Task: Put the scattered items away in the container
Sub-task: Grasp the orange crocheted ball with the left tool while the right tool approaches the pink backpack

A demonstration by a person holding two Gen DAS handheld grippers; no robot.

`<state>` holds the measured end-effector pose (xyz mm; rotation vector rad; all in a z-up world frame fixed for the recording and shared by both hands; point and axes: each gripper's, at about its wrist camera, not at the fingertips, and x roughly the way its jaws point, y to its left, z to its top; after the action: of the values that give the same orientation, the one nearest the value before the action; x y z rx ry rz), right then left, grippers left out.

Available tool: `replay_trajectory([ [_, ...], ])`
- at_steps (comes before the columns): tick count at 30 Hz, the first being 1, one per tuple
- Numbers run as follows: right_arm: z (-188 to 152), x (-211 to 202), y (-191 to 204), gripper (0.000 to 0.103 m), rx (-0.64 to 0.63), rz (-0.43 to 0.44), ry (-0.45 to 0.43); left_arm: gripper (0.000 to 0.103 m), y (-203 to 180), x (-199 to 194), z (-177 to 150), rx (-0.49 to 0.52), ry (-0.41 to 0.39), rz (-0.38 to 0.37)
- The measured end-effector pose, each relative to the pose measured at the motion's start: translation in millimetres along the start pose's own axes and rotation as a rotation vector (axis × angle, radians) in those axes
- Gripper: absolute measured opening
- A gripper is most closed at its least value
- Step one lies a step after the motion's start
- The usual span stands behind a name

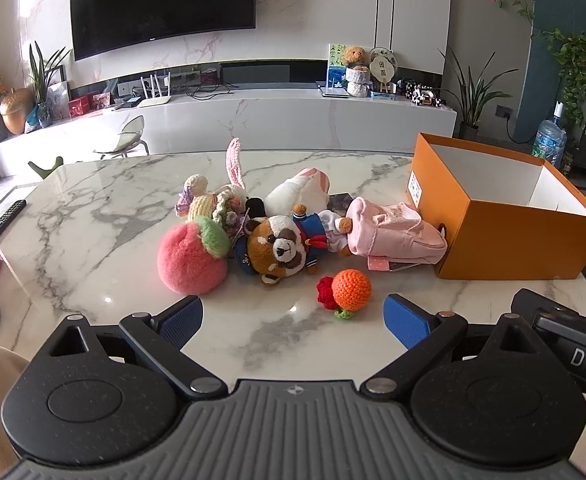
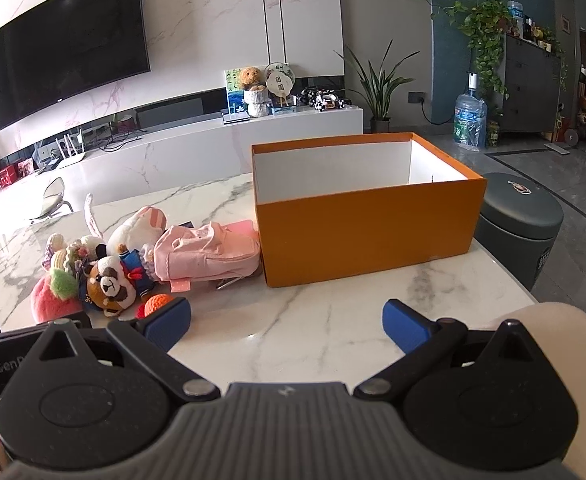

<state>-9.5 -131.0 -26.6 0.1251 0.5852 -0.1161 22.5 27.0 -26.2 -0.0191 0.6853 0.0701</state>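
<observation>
My two claws, left and right, gape over glossy veined marble strewn with plush toys beside a cardboard box.

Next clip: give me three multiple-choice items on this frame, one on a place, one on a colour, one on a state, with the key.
1. Where does the pink bag lie?
A. inside the box
B. against the box's left wall
C. on the floor

2. What colour is the box outside?
A. orange
B. green
C. black

3. How are the fingers of the left gripper and right gripper?
A. both shut on toys
B. one shut, one open
C. both open, holding nothing

Key: 1 B, the bag touches the box's outer wall on the table. 2 A, the walls are orange, the inside white. 3 C, bare table shows between each pair of fingers.
</observation>
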Motion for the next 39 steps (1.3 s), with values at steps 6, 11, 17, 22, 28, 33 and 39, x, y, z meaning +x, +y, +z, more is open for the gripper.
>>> replay_trajectory([
  [6,-0.1,16.2,3.0,0.101,0.004,0.036,0.041,0.103,3.1,13.6,1.7,0.016,0.007,0.009],
  [11,2.0,32.1,9.0,0.091,-0.008,0.082,0.077,0.103,5.4,30.2,2.6,0.017,0.048,0.002],
  [17,2.2,56.7,23.5,0.073,-0.053,0.120,0.132,0.097,9.0,55.1,1.9,0.022,0.113,-0.015],
  [22,5.5,79.4,34.5,0.065,-0.095,0.155,0.157,0.072,8.4,76.7,6.2,0.018,0.155,-0.066],
  [28,15.5,109.9,39.3,0.040,-0.134,0.167,0.172,0.061,-0.7,96.1,20.6,0.017,0.154,-0.159],
  [33,22.0,131.0,35.1,0.032,-0.132,0.150,0.187,0.061,-10.2,112.4,30.1,0.016,0.159,-0.224],
  [39,21.8,150.6,25.9,0.032,-0.100,0.120,0.217,0.061,-20.2,134.7,29.1,0.028,0.204,-0.237],
])
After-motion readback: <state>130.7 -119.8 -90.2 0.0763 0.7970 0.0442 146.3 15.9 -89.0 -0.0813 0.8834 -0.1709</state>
